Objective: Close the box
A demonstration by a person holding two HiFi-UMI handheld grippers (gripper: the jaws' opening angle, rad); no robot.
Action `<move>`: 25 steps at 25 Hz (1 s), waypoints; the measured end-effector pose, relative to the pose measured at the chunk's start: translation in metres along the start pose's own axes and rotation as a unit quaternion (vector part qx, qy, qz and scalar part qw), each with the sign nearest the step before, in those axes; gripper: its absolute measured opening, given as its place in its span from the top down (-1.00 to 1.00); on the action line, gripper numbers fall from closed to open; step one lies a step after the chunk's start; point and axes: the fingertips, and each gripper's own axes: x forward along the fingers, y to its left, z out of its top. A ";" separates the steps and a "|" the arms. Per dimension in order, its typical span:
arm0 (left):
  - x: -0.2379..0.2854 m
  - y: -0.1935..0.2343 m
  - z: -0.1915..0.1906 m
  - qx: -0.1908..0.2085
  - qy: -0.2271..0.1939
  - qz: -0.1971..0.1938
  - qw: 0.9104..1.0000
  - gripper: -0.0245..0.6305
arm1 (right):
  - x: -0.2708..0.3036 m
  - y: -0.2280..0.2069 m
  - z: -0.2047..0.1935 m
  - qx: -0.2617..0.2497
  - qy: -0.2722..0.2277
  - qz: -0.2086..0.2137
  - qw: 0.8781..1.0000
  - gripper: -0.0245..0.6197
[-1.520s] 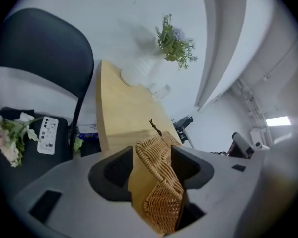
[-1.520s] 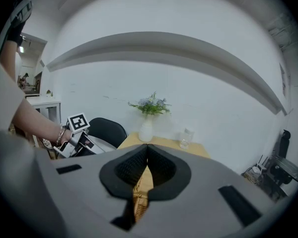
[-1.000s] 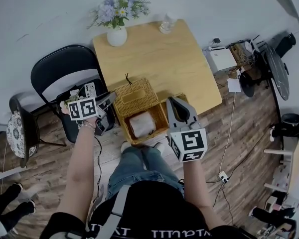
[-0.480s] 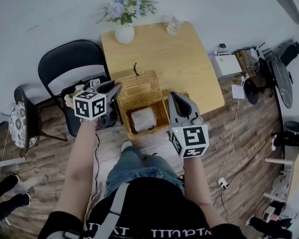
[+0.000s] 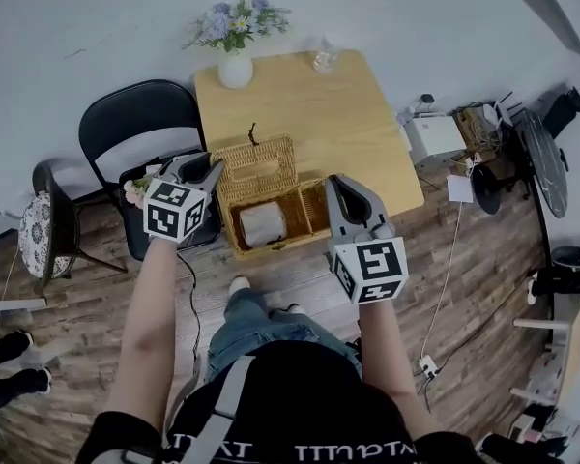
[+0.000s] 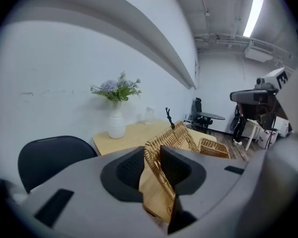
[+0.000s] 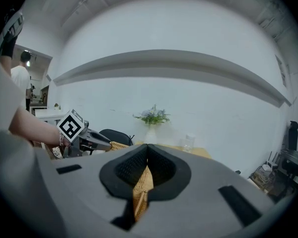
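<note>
A wicker box stands open at the near edge of the wooden table, with a white paper roll inside. Its wicker lid is swung back behind it. My left gripper is at the lid's left edge. In the left gripper view the lid runs between the jaws of the left gripper, pinched. My right gripper is at the box's right side. In the right gripper view the right gripper is shut on a wicker edge of the box.
A white vase of flowers and a glass stand at the table's far edge. A black chair stands left of the table, with small items on its seat. Cables and equipment lie on the floor at the right.
My left gripper has moved up against the lid's left edge. The right gripper has stayed at the box's right side.
</note>
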 end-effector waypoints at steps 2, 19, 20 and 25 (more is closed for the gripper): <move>-0.005 -0.005 0.003 0.023 -0.003 0.013 1.000 0.60 | -0.009 -0.001 -0.002 0.000 -0.003 0.001 1.000 0.88; -0.049 -0.061 0.002 0.169 0.027 0.051 0.984 0.70 | -0.053 0.009 -0.016 0.044 -0.023 0.028 0.998 0.88; -0.051 -0.064 0.001 0.171 0.030 0.048 0.984 0.71 | -0.054 0.010 -0.016 0.045 -0.024 0.031 0.998 0.88; -0.062 -0.077 -0.008 0.174 0.043 0.036 0.983 0.74 | -0.061 0.016 -0.020 0.047 -0.026 0.047 0.997 0.88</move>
